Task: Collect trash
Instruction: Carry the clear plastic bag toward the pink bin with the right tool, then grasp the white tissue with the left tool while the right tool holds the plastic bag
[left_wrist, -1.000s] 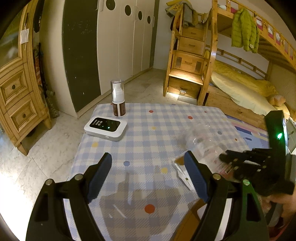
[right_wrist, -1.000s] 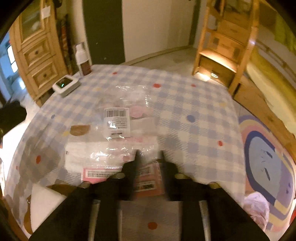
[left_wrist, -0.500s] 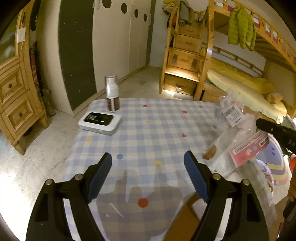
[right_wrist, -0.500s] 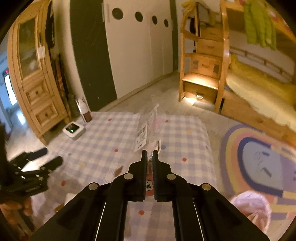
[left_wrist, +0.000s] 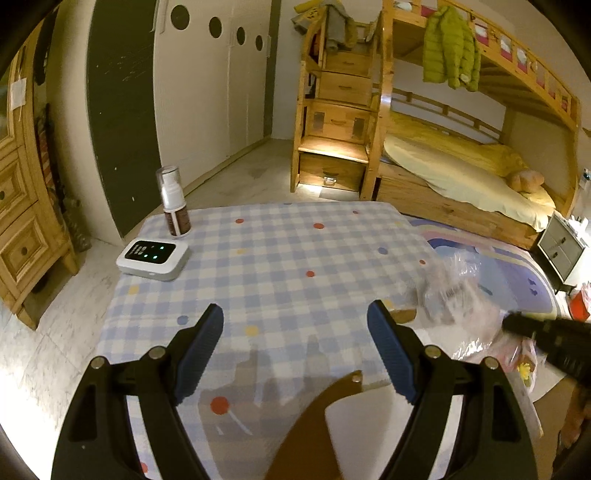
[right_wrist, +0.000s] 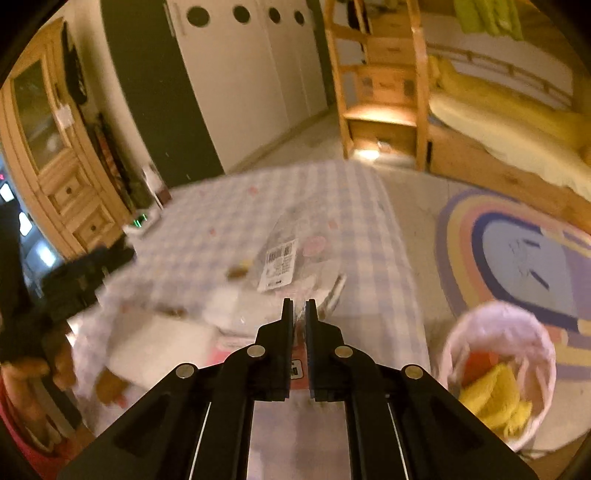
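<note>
The right gripper (right_wrist: 300, 308) has lifted the clear plastic packaging (right_wrist: 291, 258) off the checked tablecloth (left_wrist: 295, 258), where it lay a second ago. Its jaws closed, eased a little, and now pinch the wrapper's near edge, the barcode label dangling beyond the tips. The bundle now hangs off the table's right edge, toward the lined waste bin (right_wrist: 498, 369) on the floor at near right. The left gripper (left_wrist: 295, 332) hovers wide open over the cloth, holding nothing. The pickup looks done; the drop into the bin remains.
</note>
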